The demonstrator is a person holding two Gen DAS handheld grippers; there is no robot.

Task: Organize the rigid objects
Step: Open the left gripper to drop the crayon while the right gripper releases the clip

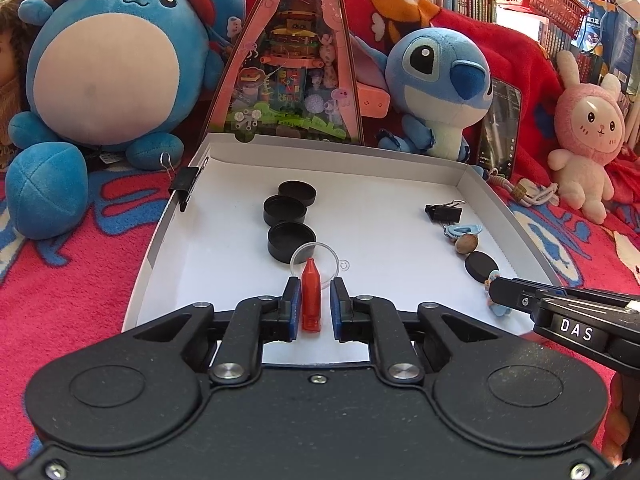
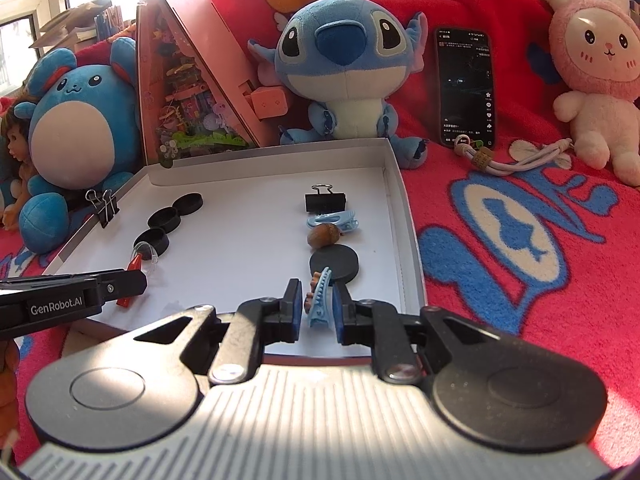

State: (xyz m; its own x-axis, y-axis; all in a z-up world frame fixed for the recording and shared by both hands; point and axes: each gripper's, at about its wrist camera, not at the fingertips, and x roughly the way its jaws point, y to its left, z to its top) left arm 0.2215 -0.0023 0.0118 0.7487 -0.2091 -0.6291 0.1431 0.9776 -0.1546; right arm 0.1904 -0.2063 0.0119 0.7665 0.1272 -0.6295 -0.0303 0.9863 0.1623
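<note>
Near the front edge of the white tray (image 1: 472,184), the left gripper (image 1: 314,294) straddles a small red bottle (image 1: 311,300), jaws parted a little wider than it, with a gap showing on both sides. The right gripper (image 2: 316,300) likewise brackets a blue hair clip (image 2: 320,300) near the front-right corner, jaws slightly open, contact unclear. Each piece looks best set squarely at the near end of its row before backing straight out. Beyond the bottle lie a clear ring (image 1: 316,262) and three black caps (image 1: 290,240); beyond the clip, a black disc (image 2: 334,264), an acorn (image 2: 323,236) and a binder clip (image 2: 325,201).
</note>
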